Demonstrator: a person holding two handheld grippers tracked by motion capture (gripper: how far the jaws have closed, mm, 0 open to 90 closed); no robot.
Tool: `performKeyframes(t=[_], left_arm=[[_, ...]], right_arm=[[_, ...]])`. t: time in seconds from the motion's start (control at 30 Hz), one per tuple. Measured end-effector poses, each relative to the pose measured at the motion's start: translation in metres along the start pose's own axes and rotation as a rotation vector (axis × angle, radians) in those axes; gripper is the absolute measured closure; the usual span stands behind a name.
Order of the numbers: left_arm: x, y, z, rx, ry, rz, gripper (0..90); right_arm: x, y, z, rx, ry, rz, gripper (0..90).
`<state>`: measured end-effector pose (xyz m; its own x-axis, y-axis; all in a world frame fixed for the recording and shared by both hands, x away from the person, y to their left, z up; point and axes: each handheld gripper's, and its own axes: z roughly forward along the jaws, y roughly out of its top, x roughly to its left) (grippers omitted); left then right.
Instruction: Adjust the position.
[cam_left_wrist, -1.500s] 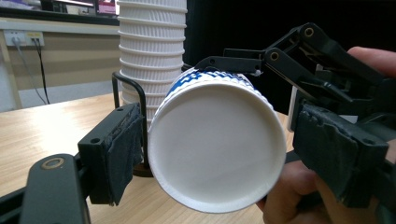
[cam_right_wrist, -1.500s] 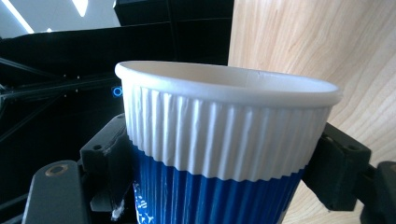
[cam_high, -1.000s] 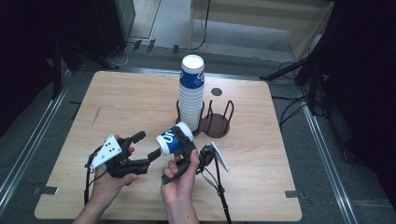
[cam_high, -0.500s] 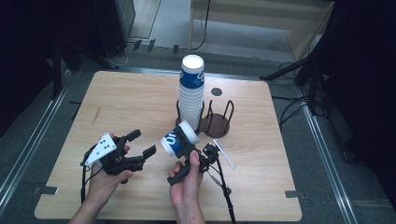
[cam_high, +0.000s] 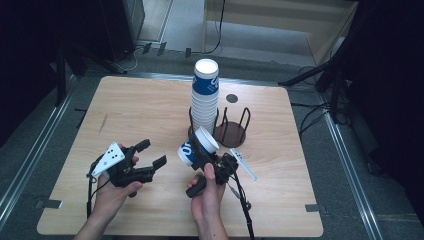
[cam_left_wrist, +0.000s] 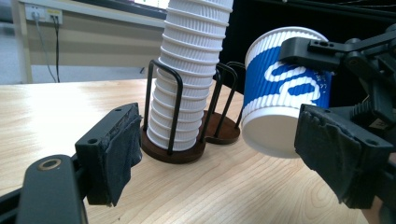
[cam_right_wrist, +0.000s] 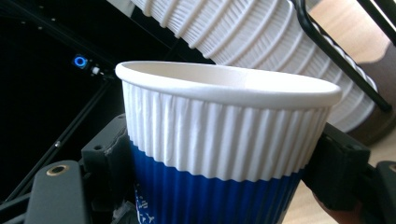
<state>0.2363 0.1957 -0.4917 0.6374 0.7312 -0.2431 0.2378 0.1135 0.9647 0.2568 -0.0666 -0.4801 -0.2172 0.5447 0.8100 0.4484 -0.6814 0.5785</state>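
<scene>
A blue-and-white ribbed paper cup (cam_high: 196, 147) is tilted on its side above the table, with my right gripper (cam_high: 202, 155) shut on its blue lower half. In the right gripper view the cup (cam_right_wrist: 224, 140) sits between both jaws, its white rim toward the camera. A tall stack of the same cups (cam_high: 205, 97) stands in a black wire holder (cam_high: 231, 131) just behind it. My left gripper (cam_high: 145, 161) is open to the left of the held cup, with nothing between its pads (cam_left_wrist: 116, 151). From the left gripper view, the cup's white bottom (cam_left_wrist: 273, 133) faces it.
The holder's second round wooden base (cam_left_wrist: 223, 133) beside the stack (cam_left_wrist: 189, 79) has no cups on it. A small dark disc (cam_high: 231, 98) lies on the wooden table (cam_high: 140, 107) behind the holder. Cables trail off the table's near edge.
The right gripper has carried the cup slightly to the right, and the hand has turned a little. The left gripper has barely shifted and stays open.
</scene>
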Motion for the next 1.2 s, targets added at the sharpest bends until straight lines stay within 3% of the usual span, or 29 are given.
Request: performKeyframes(t=[0.17,0.2,0.27,0.3,0.33,0.37,0.5,0.73,0.77,1.2], left_arm=[[0.001,-0.001,0.000,0.005,-0.001,-0.001,16.2],[0.001,-0.001,0.001,0.007,0.000,-0.004,16.1],[0.001,-0.002,0.001,0.007,-0.001,-0.003,16.1],[0.001,-0.002,0.000,0.008,0.002,-0.005,16.1],[0.001,-0.002,0.000,0.008,0.002,-0.005,16.2],[0.002,-0.002,0.000,0.008,0.002,-0.004,16.2],[0.002,-0.002,0.000,0.006,0.004,-0.005,16.2],[0.002,-0.003,0.001,0.014,0.001,-0.005,16.1],[0.002,-0.004,0.001,0.018,0.001,-0.003,16.2],[0.004,-0.004,0.000,0.014,0.007,-0.015,16.2]], right_arm=[[0.000,0.003,-0.001,-0.028,0.007,-0.048,20.8],[0.000,0.004,-0.002,-0.046,0.000,-0.087,20.8],[0.000,0.004,-0.002,-0.048,-0.002,-0.095,20.8],[-0.001,0.005,-0.003,-0.063,-0.013,-0.157,20.8],[-0.001,0.005,-0.003,-0.063,-0.013,-0.157,20.8],[-0.002,0.006,-0.004,-0.067,-0.017,-0.204,20.8],[-0.003,0.007,-0.006,-0.079,-0.036,-0.302,20.8],[-0.004,0.009,-0.009,-0.086,-0.052,-0.402,20.8],[-0.004,0.008,-0.009,-0.090,-0.068,-0.444,20.8],[-0.008,0.011,-0.012,-0.078,-0.093,-0.564,20.6]])
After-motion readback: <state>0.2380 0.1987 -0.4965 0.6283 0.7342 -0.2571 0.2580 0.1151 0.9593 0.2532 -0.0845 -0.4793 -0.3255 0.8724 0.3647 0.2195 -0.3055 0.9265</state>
